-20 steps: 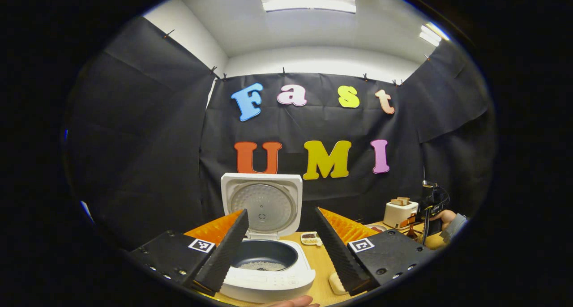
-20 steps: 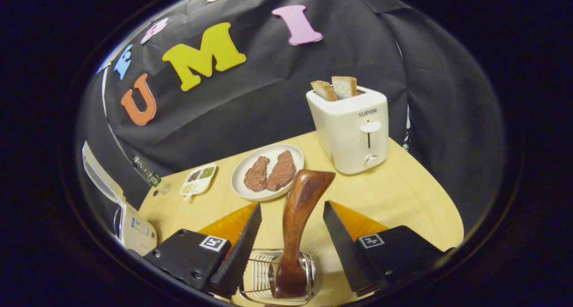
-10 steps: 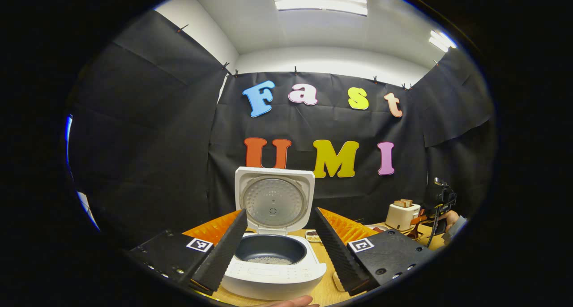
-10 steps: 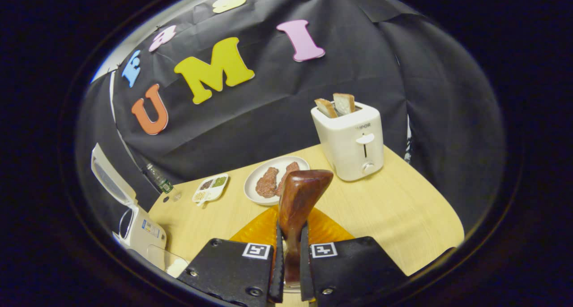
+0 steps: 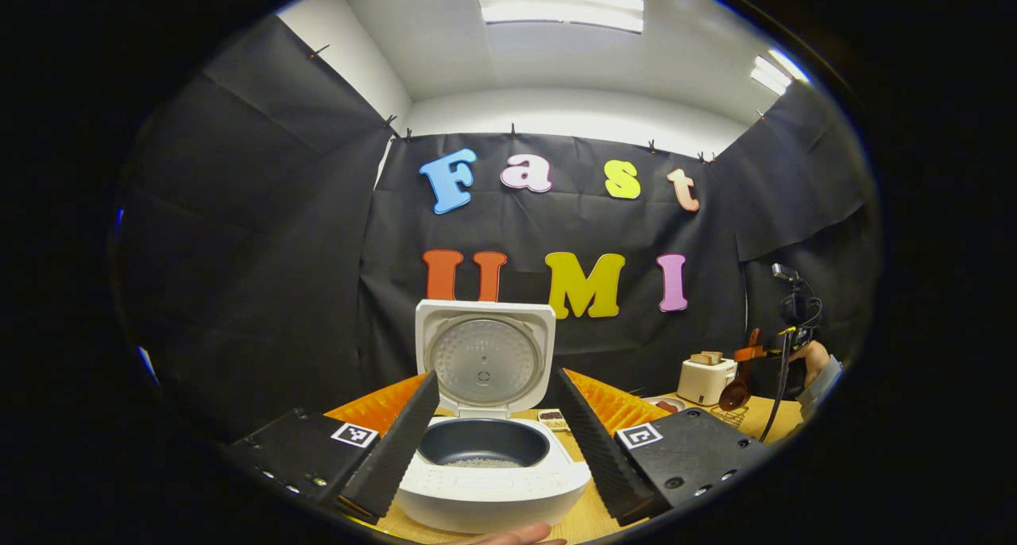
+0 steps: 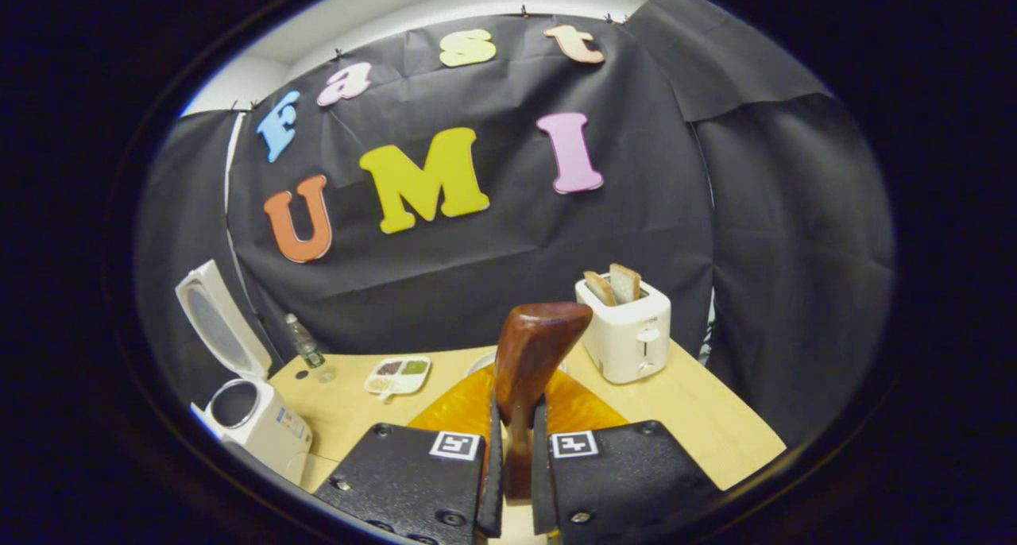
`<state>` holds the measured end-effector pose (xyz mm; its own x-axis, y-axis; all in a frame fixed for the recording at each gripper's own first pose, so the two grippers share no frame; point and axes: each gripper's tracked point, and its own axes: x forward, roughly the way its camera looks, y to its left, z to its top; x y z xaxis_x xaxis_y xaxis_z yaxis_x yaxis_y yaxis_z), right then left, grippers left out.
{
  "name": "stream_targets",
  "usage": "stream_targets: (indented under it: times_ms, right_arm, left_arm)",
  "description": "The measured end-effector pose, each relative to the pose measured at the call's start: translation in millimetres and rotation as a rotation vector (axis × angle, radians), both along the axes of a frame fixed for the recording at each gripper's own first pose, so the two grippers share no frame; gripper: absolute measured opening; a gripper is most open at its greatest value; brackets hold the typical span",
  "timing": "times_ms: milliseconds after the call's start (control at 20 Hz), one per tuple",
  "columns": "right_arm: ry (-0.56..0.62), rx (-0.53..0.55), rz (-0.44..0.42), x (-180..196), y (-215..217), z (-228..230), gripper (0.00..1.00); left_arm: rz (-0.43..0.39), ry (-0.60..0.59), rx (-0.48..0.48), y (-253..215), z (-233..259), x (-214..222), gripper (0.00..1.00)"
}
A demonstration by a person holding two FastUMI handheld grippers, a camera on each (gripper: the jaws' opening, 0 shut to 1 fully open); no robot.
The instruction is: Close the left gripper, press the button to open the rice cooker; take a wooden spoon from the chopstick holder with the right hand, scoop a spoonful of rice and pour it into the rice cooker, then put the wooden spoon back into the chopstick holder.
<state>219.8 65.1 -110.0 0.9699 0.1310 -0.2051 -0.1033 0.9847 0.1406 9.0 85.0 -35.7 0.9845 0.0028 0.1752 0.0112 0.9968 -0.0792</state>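
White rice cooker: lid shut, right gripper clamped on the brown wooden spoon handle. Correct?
Not quite. The white rice cooker has its lid up, as the left gripper view shows, with the dark inner pot exposed. The right gripper is indeed clamped on the brown wooden spoon handle.

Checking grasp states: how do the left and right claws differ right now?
The left claw is open and holds nothing; the right claw is shut on the wooden spoon. The left claw's fingers straddle the open rice cooker; the right claw is raised above the table. Both point toward the booth's back wall.
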Motion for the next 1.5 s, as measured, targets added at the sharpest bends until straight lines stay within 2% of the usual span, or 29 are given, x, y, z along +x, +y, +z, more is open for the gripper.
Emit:
stream_targets:
  times_ms: [350, 500, 550, 600, 650, 700, 750, 800, 850, 1000, 1100, 1200, 1300, 1500]
  right_arm:
    - [-0.075, -0.005, 0.125, -56.8, 79.5, 29.5, 0.19]
    - [-0.055, -0.023, 0.17, -71.2, 117.2, 6.6, 0.19]
    - [-0.034, -0.036, 0.183, -74.7, 127.6, -7.8, 0.14]
    - [-0.008, -0.052, 0.186, -76.5, 134.9, -24.4, 0.19]
    - [0.013, -0.073, 0.182, -76.6, 139.8, -39.7, 0.14]
    - [0.025, -0.09, 0.154, -75.6, 140.1, -55.0, 0.19]
    - [0.019, -0.107, 0.105, -74.5, 136.6, -66.9, 0.19]
    - [0.008, -0.128, 0.059, -73.0, 133.6, -76.5, 0.14]
    - [0.002, -0.152, 0.03, -74.2, 135.2, -89.1, 0.19]
    - [0.002, -0.213, -0.013, -74.4, 138.6, -116.3, 0.19]
    - [0.011, -0.227, 0.012, -77.8, 148.8, -126.0, 0.2]
    - [0.071, -0.15, 0.035, -83.6, 157.0, -135.3, 0.2]
    - [0.181, -0.013, 0.082, -90.0, 166.6, -151.9, 0.2]
    - [0.324, 0.255, 0.12, -94.0, 167.3, -156.9, 0.19]
  left_arm:
    - [0.015, 0.055, -0.021, 28.7, -25.1, -0.8, 0.94]
    - [-0.001, 0.058, -0.049, 33.5, -26.9, 1.9, 0.94]
    - [-0.007, 0.053, -0.056, 33.9, -26.9, 2.0, 0.94]
    - [-0.018, 0.048, -0.065, 33.5, -26.5, 1.3, 0.94]
    - [-0.03, 0.042, -0.07, 31.3, -26.4, 0.5, 0.94]
    - [-0.044, 0.037, -0.073, 29.4, -27.4, 0.8, 0.94]
    - [-0.055, 0.033, -0.073, 28.9, -27.9, 1.8, 0.94]
    - [-0.064, 0.03, -0.07, 28.3, -28.6, 4.1, 0.94]
    - [-0.07, 0.034, -0.064, 28.0, -31.2, 6.3, 0.94]
    - [-0.071, 0.024, -0.054, 33.9, -33.8, 12.1, 0.94]
    - [-0.093, 0.029, -0.073, 31.9, -39.5, 16.0, 0.94]
    - [-0.117, 0.041, -0.102, 32.0, -43.7, 21.2, 0.93]
    - [-0.134, 0.062, -0.128, 31.9, -49.5, 26.2, 0.94]
    - [-0.141, 0.084, -0.163, 32.4, -51.0, 22.6, 0.94]
